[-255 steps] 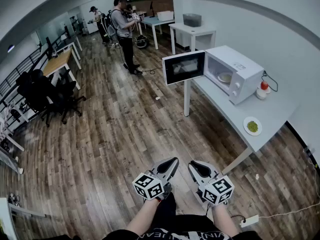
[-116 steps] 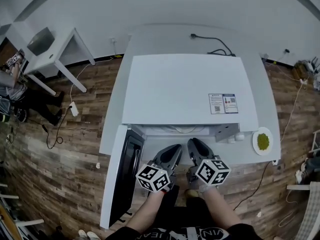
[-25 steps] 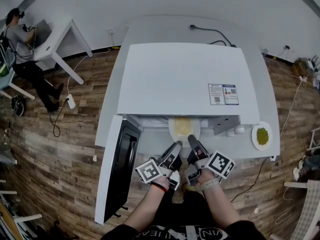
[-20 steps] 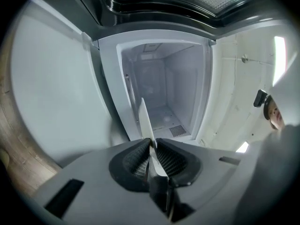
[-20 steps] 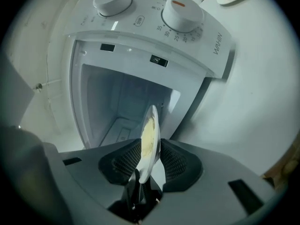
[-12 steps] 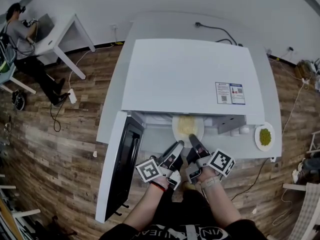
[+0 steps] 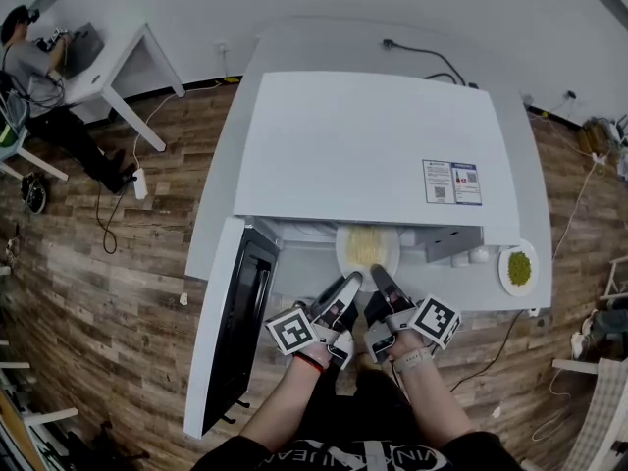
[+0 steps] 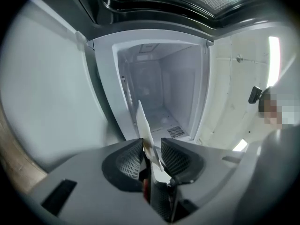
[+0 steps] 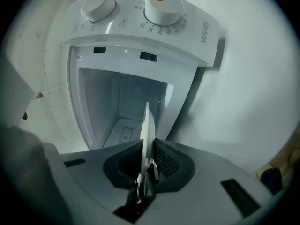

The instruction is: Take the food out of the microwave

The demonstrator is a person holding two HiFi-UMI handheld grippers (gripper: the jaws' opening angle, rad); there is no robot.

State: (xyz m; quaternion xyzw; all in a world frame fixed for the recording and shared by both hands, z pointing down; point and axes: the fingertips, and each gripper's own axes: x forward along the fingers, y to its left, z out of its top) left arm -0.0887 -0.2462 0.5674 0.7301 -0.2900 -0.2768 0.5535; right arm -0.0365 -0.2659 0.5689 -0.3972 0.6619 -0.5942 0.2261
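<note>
Plate of food sits at the mouth of the microwave, both tongs on its near rim.

Left tongs: jaws have just been opening. The rim stands between them, lying against one pad with a visible gap to the other, so there's no clamp on that side. Right tongs: jaws closed onto the rim, pads pressing both faces, plate edge-on in the right gripper view. In the head view the plate lies at 6 o'clock of the microwave top, half under its front edge, yellow food on it. The left tongs meet the rim at about 7 o'clock, the right at about 5. Door hangs open at 8 o'clock. A small plate of green food rests on the tabletop at 3 o'clock, well apart.
</note>
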